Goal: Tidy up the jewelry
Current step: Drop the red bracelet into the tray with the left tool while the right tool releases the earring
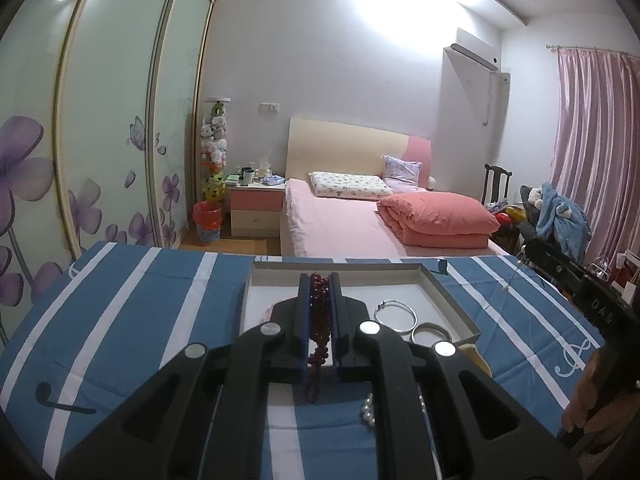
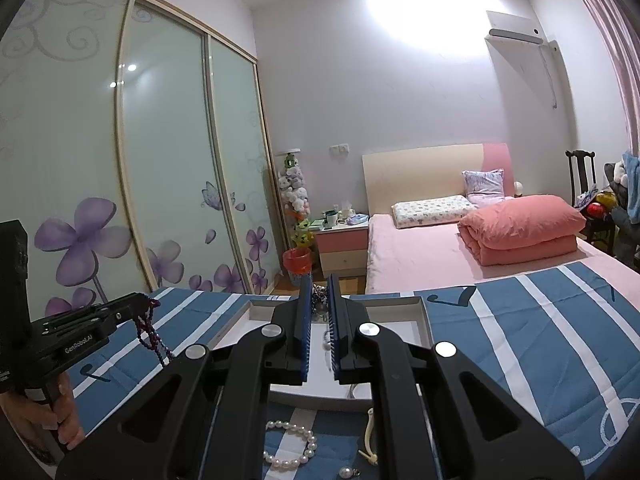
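My left gripper (image 1: 319, 280) is shut on a dark red bead string (image 1: 319, 320) and holds it above the shallow white box (image 1: 452, 300); the string (image 2: 150, 330) also hangs from it in the right wrist view. Two silver bangles (image 1: 396, 315) lie inside the box. My right gripper (image 2: 319, 284) is shut on a small silvery chain piece (image 2: 319, 298) over the box's far edge (image 2: 424, 320). A pearl bracelet (image 2: 292, 446) and a pale bangle (image 2: 370, 436) lie on the blue striped cloth (image 2: 520, 340) in front of the box.
The box sits on a blue and white striped cloth (image 1: 140, 312). Behind it stand a pink bed (image 1: 340, 216), a nightstand (image 1: 256, 208), a red bin (image 1: 207, 218) and wardrobe doors (image 1: 100, 140). A chair with clutter (image 1: 548, 208) stands at the right.
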